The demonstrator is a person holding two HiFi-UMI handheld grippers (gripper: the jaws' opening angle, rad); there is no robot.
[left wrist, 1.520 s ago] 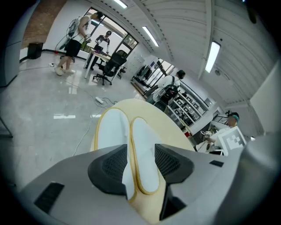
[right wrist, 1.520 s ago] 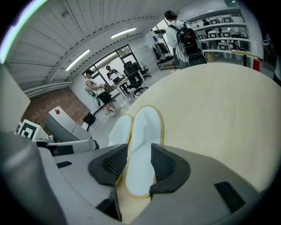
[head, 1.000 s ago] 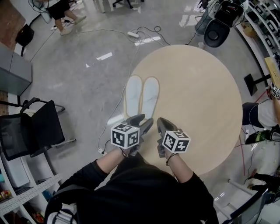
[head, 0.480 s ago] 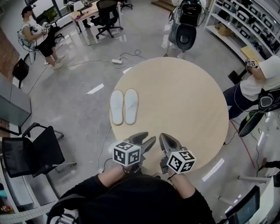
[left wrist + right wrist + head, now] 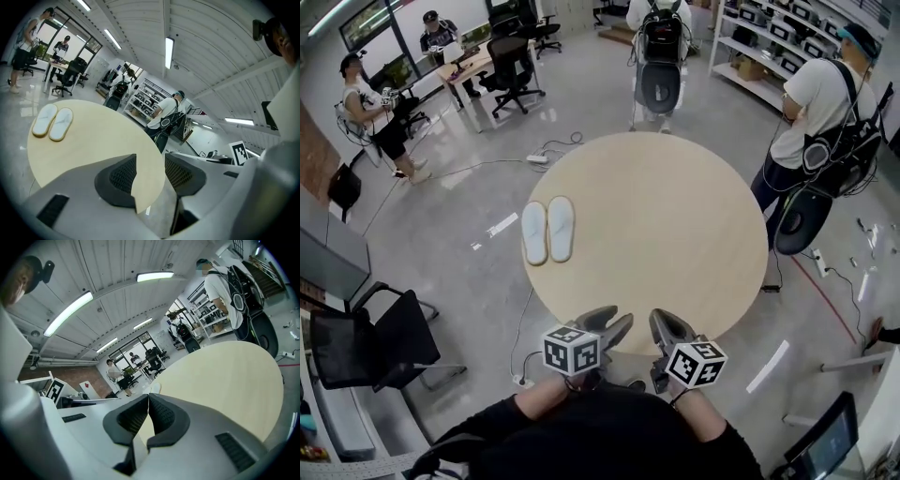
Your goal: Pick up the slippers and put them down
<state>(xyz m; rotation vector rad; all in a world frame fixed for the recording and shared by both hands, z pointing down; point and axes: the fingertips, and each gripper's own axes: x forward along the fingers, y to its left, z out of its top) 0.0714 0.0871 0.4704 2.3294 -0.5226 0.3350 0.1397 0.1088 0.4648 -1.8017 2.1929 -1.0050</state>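
A pair of white slippers (image 5: 546,230) lies side by side, soles up, near the left rim of the round beige table (image 5: 675,234). In the left gripper view the slippers (image 5: 52,123) show far off at the upper left. Both grippers hover at the table's near edge, well short of the slippers. My left gripper (image 5: 612,324) is open with nothing between its jaws (image 5: 150,161). My right gripper (image 5: 663,326) is shut and empty, its pads meeting (image 5: 148,397). A sliver of a slipper (image 5: 154,388) peeks above them.
A person with a backpack (image 5: 811,103) stands at the table's right, another (image 5: 656,47) at its far side. Seated people (image 5: 380,112) are at desks far left. A black chair (image 5: 375,342) stands at the near left. A power strip with cables (image 5: 537,157) lies on the floor.
Both grippers have drawn back from just behind the slippers to the table's near edge. The slippers stay on the table, now farther away. The whole table and more of the room show.
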